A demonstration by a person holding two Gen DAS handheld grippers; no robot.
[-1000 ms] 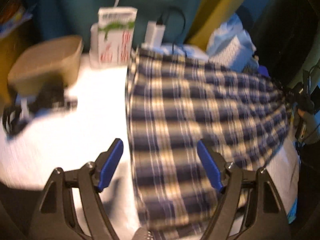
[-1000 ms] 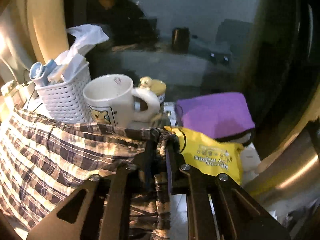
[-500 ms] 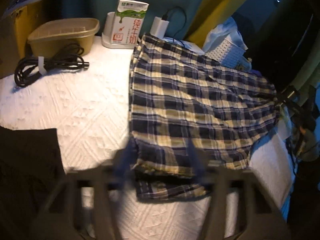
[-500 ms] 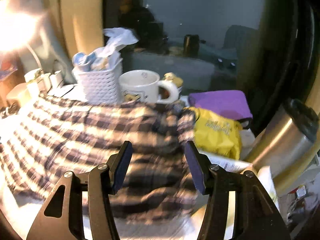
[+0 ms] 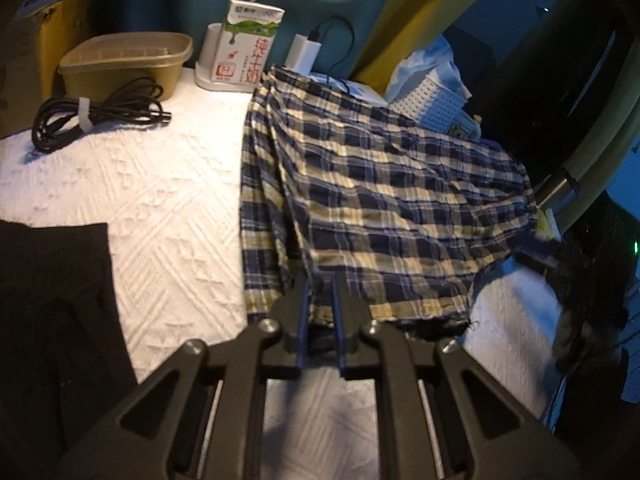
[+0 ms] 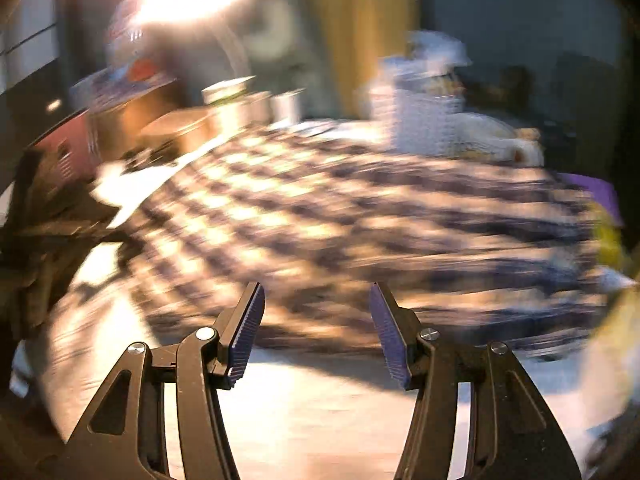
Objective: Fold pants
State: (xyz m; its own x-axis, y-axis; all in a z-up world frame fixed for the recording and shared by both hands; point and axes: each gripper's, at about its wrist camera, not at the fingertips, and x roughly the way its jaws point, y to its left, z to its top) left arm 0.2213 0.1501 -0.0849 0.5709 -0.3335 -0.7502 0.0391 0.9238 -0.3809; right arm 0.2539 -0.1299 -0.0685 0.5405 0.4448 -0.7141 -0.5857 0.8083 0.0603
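Nearest the camera, the left gripper (image 5: pixel 320 312), its jaws just closing, is pinching the near hem of the plaid pants (image 5: pixel 384 200) lying on the white table (image 5: pixel 160 216). Through heavy blur, the right gripper (image 6: pixel 316 332) is hovering apart, empty. Beyond, a lidded tub's (image 5: pixel 124 62) contents are staying hidden.

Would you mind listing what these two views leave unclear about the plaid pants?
- Left wrist view: the pants hem sits between the left tool pads; the tool body hides the contact.
- Right wrist view: motion blur smears the pants.
- Left wrist view: the far right corner is lost in shadow.
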